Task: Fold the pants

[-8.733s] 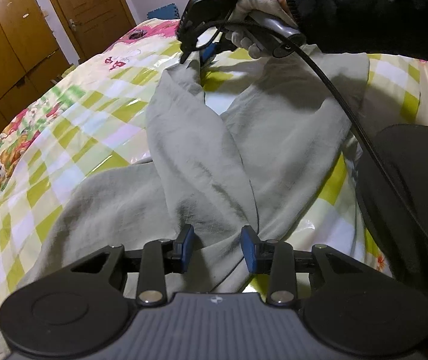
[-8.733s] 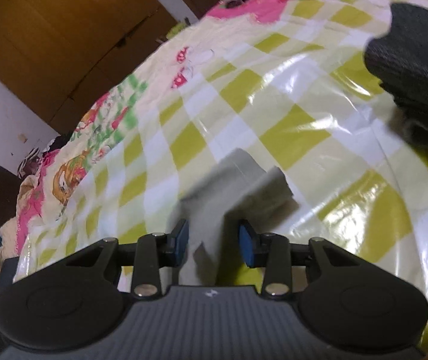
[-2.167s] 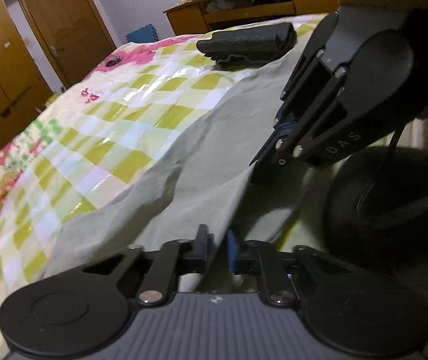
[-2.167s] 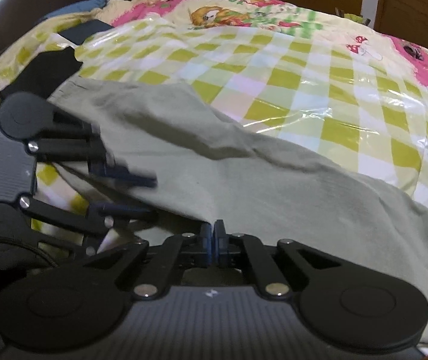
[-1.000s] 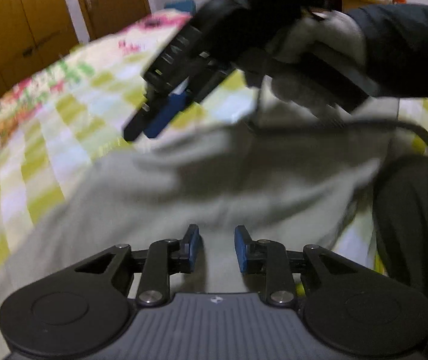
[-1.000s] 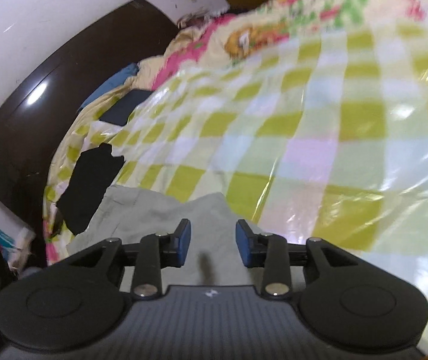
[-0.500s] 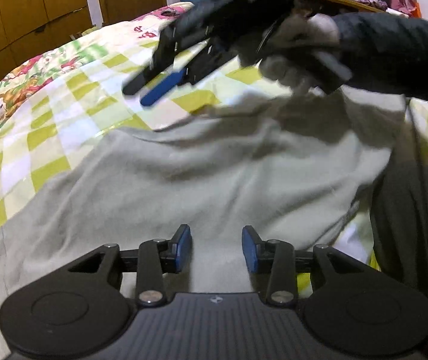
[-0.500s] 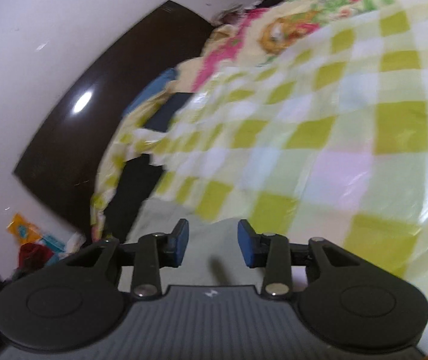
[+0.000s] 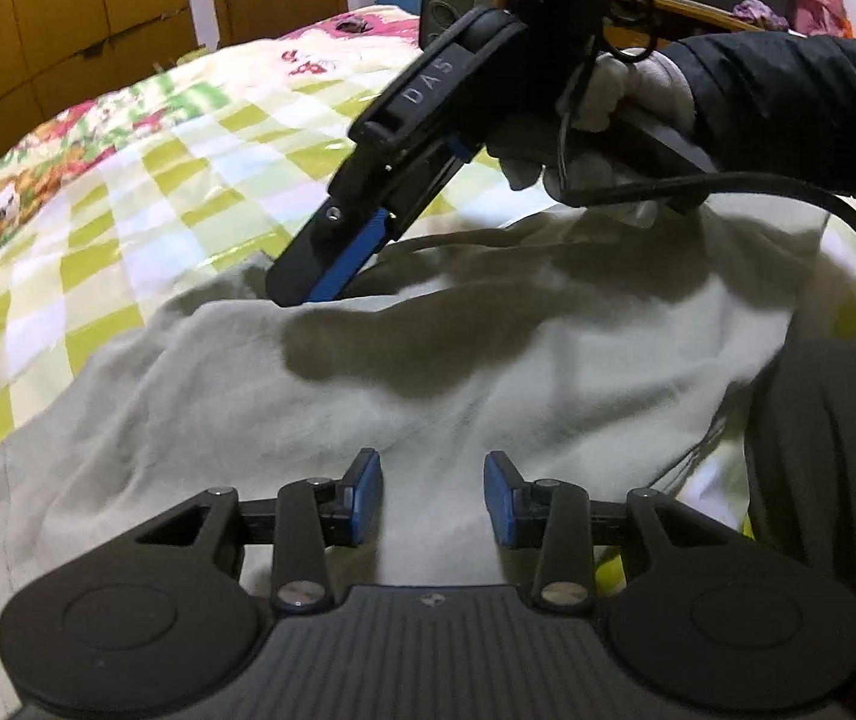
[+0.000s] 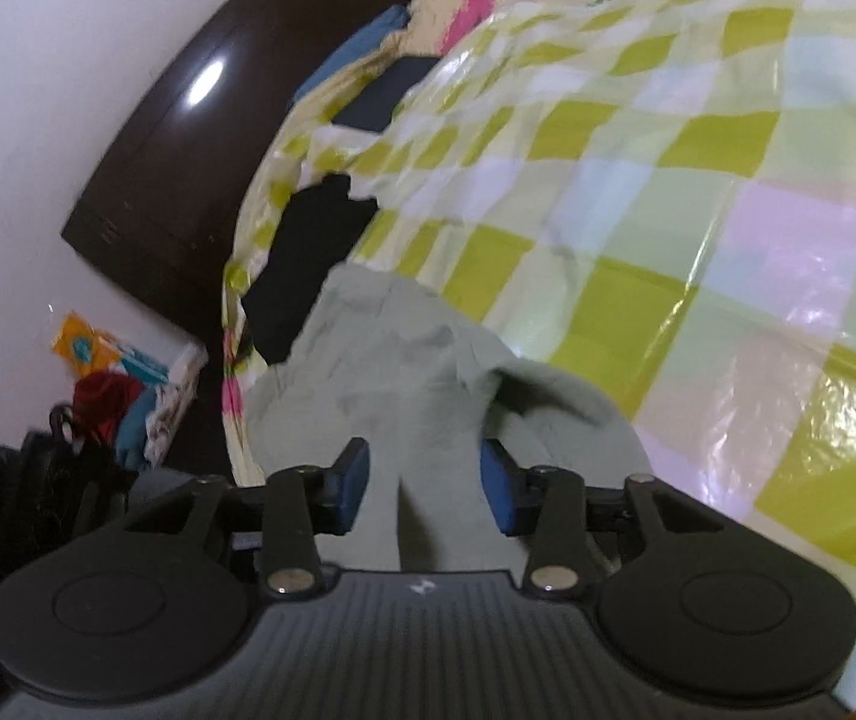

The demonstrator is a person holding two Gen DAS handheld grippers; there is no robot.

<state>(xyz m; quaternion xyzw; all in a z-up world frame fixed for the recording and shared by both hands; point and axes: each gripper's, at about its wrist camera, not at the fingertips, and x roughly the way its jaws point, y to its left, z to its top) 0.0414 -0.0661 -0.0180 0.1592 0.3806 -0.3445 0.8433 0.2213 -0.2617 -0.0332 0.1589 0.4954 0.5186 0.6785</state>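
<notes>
Grey-green pants [image 9: 428, 372] lie rumpled on the checked bedspread [image 9: 128, 192], at its near edge. Left gripper [image 9: 433, 501] hovers over the pants, fingers wide apart, holding nothing. Right gripper [image 10: 424, 486] also spread wide and empty, its tips low at the pants' far edge beside the bedspread.

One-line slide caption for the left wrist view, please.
Left tool open above grey-green pants on a checked bedspread; right tool tips down onto the far fold.
</notes>
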